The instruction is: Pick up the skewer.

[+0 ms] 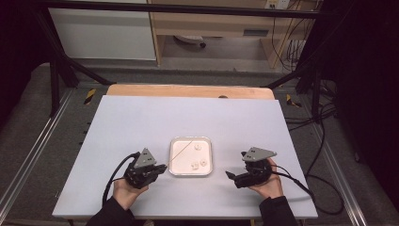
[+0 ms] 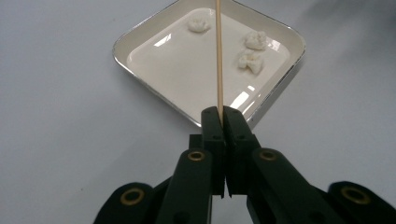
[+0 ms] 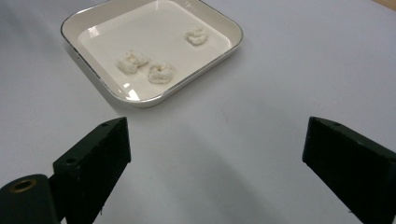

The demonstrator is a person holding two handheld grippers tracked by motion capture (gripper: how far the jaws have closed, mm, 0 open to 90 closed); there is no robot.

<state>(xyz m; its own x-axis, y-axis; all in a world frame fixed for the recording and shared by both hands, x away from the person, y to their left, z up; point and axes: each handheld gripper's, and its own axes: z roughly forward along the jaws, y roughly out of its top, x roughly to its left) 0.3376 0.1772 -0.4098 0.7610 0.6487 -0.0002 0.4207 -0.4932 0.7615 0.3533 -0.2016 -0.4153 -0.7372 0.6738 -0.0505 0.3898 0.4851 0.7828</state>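
Three white lumps sit in the square white dish at mid-table: two close together near the dish's right front corner, one apart toward the back. Left gripper is clenched on a thin wooden skewer; high view shows the stick running from the jaw tips up and across the dish toward its back edge. Left gripper view adds the detail: the skewer is pinched right at the tips of the closed jaws, stands straight ahead over the dish, and passes between the single lump and the pair. Can't tell from either whether the tip touches anything. Right gripper rests just right of the dish, released. Right gripper view shows its jaws spread wide with bare grey table between them, dish ahead and slightly left, the same lumps seen from the other side.
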